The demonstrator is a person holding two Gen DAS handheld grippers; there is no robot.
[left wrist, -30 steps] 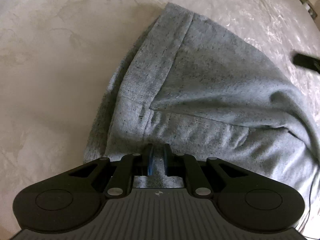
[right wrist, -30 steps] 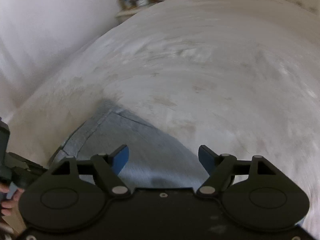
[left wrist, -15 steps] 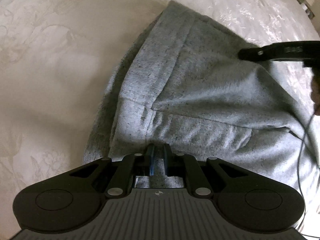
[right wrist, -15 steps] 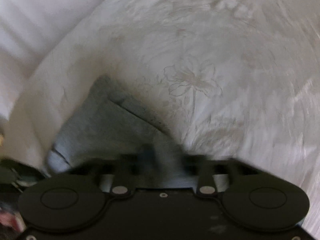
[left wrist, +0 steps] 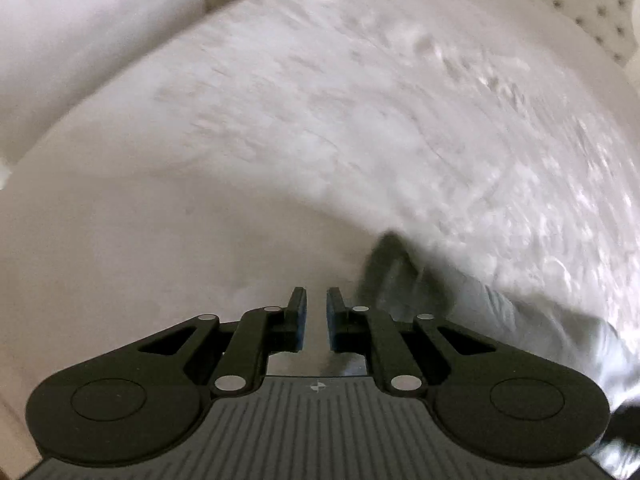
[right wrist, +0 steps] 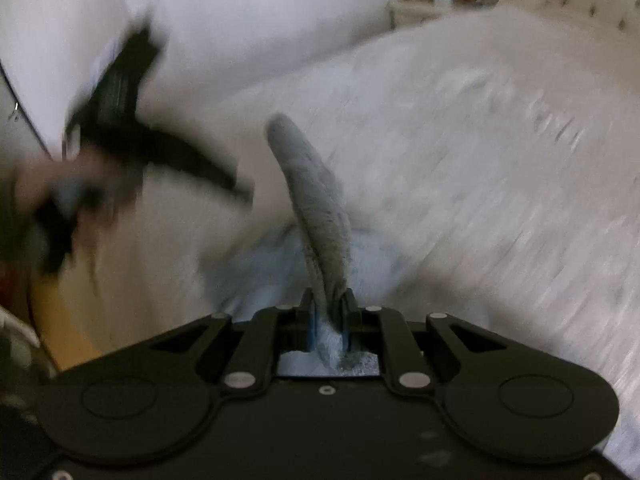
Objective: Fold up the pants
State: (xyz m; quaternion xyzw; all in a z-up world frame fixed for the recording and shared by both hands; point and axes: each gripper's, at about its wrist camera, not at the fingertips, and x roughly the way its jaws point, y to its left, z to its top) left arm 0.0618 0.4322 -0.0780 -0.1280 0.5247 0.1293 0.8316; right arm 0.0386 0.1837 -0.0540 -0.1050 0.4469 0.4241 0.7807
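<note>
The right gripper (right wrist: 328, 312) has its jaws clamped on a bunched fold of the grey pants (right wrist: 316, 200), lifted above the bed (right wrist: 480, 160). The left gripper (left wrist: 316, 312) holds nothing, its jaws nearly closed with a slim gap. No neat fold shows, so most work seems left; open bed lies ahead, its edge at the left.

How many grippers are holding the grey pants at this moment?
1. The right gripper is shut on a raised fold of the grey pants. The left gripper holds nothing; the pants lie beside it on the white bed cover.
</note>
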